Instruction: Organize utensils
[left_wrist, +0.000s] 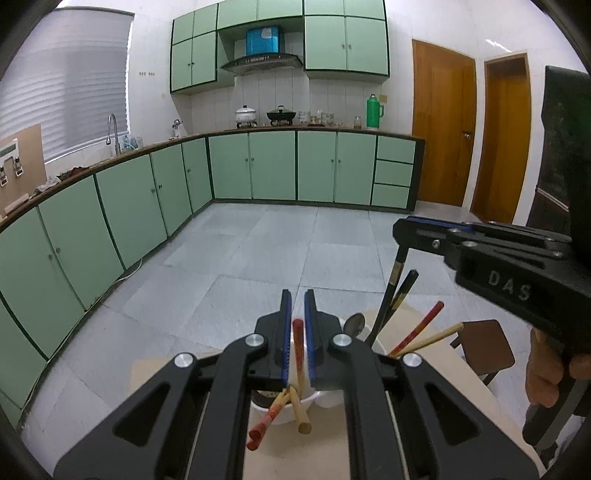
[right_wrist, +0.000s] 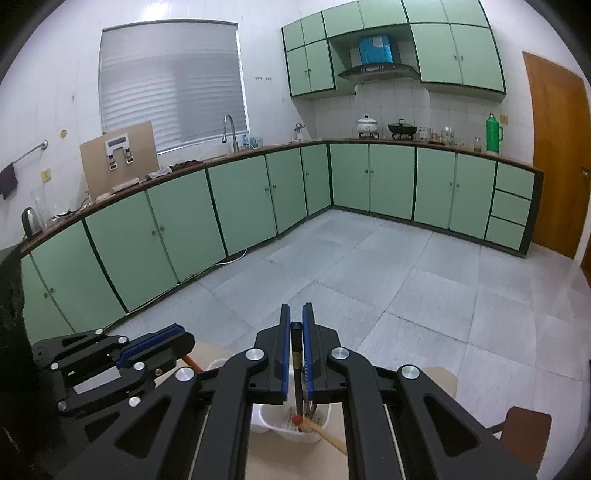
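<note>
Two grippers work over one tabletop, each pinching a single chopstick. On the left, the left gripper (left_wrist: 297, 332) has its blue pads pressed against a red chopstick (left_wrist: 298, 354), held upright with its long axis running top to bottom; below it a white bowl (left_wrist: 295, 406) holds loose red and bamboo chopsticks (left_wrist: 299, 413) whose ends stick out toward the camera (probably the pile being sorted). Further right stands a white utensil holder (right_wrist: 291, 424), already bristling with a metal spoon (left_wrist: 355, 324) and chopsticks (left_wrist: 417, 334) fanning up and to the right. Above it, the right gripper (right_wrist: 296, 343) is clamped on a black chopstick (right_wrist: 296, 369), gripped near its top so it hangs almost vertically, lower end pointing down into the holder. That steep angle looks chosen to let the stick drop cleanly between those already standing there.
</note>
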